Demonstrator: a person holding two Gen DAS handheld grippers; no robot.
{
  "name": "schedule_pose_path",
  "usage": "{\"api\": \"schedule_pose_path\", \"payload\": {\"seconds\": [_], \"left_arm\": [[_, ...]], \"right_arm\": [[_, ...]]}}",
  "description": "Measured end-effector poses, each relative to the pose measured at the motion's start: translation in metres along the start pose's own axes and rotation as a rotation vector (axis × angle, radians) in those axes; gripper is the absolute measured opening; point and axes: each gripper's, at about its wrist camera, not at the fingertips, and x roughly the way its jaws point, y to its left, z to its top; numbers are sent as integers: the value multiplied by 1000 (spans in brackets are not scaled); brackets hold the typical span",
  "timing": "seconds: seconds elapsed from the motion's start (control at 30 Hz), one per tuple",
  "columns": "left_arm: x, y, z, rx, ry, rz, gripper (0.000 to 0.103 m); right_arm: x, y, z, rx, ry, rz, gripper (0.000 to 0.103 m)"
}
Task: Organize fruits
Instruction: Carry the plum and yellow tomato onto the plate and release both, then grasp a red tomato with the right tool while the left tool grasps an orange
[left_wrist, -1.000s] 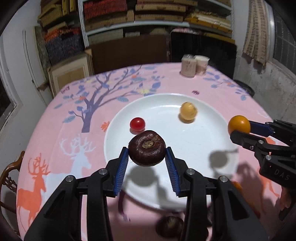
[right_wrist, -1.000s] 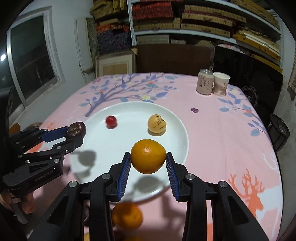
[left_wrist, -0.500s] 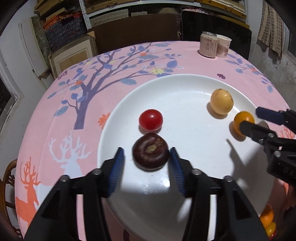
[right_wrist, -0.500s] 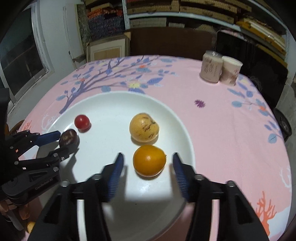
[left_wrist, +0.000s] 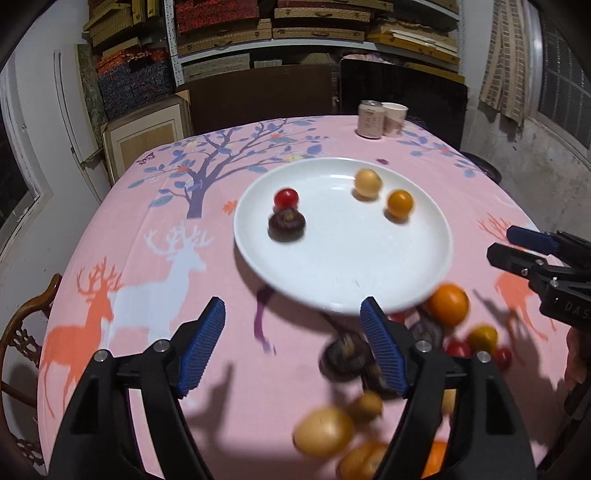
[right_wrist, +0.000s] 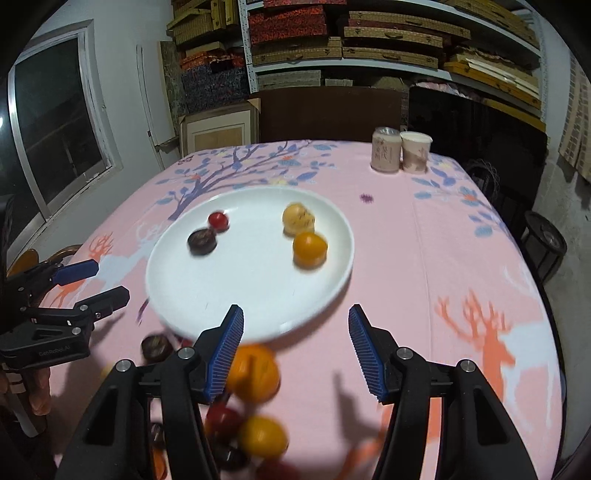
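Near bench front edge: left tool (left_wrist: 291, 347) empty, jaws opening; right tool (right_wrist: 295, 350) spread, empty. Risk: blind reach into fruit pile (left_wrist: 388, 387) scatters rollers off bench, or clips plate (left_wrist: 424, 273).

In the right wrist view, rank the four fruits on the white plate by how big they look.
1. small orange and pale yellow fruit: alike, and the orange sits nearer the camera, so unranked.
2. dark brown fruit.
3. cherry tomato, smallest.
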Motion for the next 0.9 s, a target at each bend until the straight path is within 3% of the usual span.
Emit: {"api": "schedule_pose_path", "payload": {"seconds": [0.23, 0.4, 0.6, 0.9], "left_arm": [[-60, -21, -78, 21, -51, -1, 85], [-82, -32, -117, 37, -63, -8, 85], [-89, -45, -138, 55, -54, -1, 85], [-103, -26, -140, -4, -76, 43, 85]], "right_arm": [[-50, 20, -70, 42, -9, 34, 60], [-72, 32, -106, 36, -39, 20, 60], [-83, 37, -129, 49, -24, 8, 60], [-74, 63, -129, -46, -41, 0, 59]]}}
